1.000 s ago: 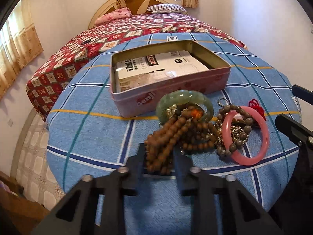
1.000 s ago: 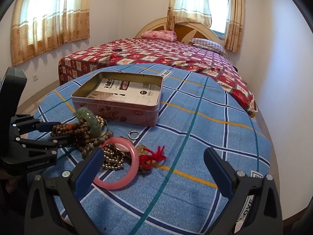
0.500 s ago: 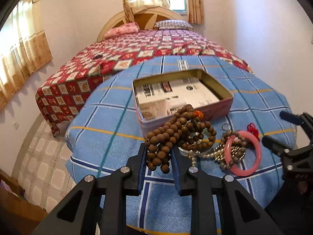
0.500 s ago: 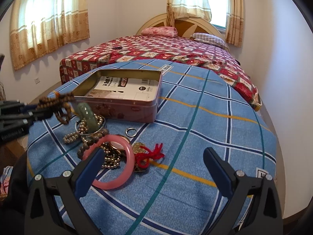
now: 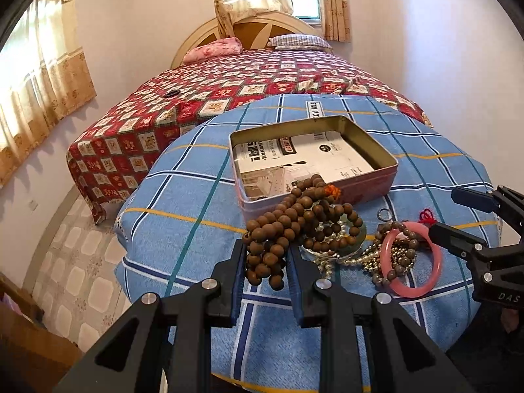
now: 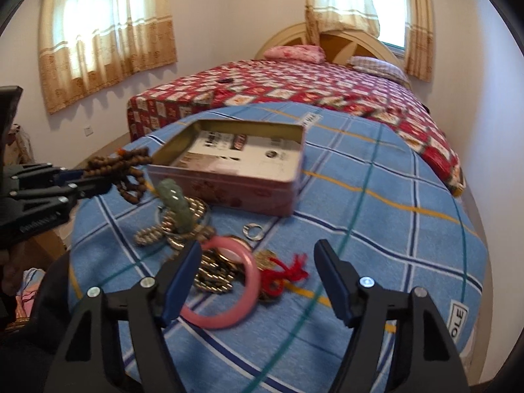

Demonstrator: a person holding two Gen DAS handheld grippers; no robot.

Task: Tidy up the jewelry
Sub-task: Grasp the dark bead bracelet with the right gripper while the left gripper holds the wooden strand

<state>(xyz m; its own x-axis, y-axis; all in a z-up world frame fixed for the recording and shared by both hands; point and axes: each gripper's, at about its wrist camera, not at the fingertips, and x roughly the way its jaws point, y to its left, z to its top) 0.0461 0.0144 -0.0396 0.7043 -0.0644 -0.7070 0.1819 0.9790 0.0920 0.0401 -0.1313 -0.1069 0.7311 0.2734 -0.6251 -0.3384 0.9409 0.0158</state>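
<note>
The left gripper [image 5: 265,255], clamped on the beads [image 5: 294,216], has lifted them off the pile, apparently toward the tin [image 5: 389,163] beyond, while the right gripper [image 6: 257,278] hangs apart over the pink bangle [image 6: 229,314].

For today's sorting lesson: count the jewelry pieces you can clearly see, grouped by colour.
Brown: 1, wooden bead string in the left gripper
Green: 1, jade bangle
Pink: 1, bangle
Red: 1, knotted tassel
Silver or gold: 1 small ring; the tangled bead pile cannot be separated.
Total: 5 clear pieces.
</note>
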